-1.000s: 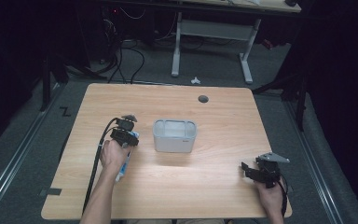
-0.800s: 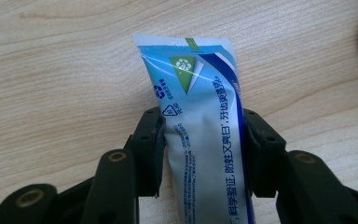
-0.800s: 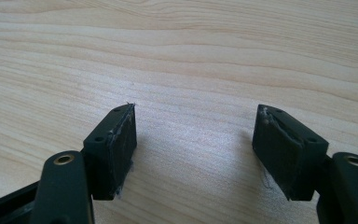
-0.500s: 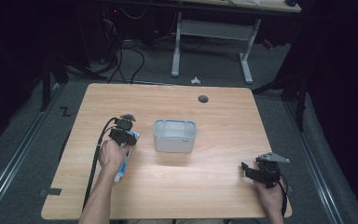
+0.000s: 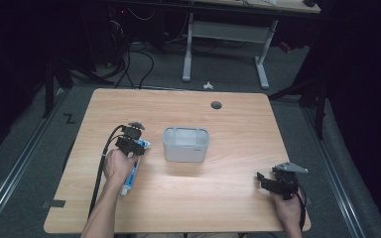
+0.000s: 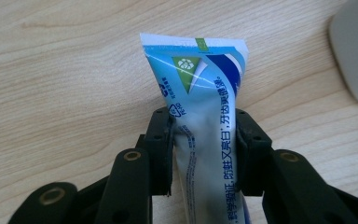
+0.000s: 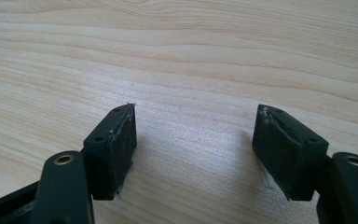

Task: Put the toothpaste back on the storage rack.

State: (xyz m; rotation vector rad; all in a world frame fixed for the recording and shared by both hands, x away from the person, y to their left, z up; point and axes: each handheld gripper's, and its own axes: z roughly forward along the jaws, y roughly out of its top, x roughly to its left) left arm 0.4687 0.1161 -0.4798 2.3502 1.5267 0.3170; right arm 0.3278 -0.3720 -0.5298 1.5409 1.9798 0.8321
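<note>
Nearest the person, the right gripper (image 5: 277, 182) rests low over bare bench (image 5: 228, 198), its 2 fingers (image 7: 114, 140) spread wide with nothing between them. Farther in, the left gripper (image 5: 130, 144) has just been closing; its fingers (image 6: 161, 140) now pinch the toothpaste tube (image 6: 205, 121) lying flat on the wood. Beyond, just beside it, stands a grey bin (image 5: 186, 145).

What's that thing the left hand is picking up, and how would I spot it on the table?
Start at the wooden table and find the grey tub in its middle. Just left of it lies a toothpaste tube, white and blue with a green recycling mark, flat crimped end pointing away, squeezed between the left gripper and its black fingers.
</note>
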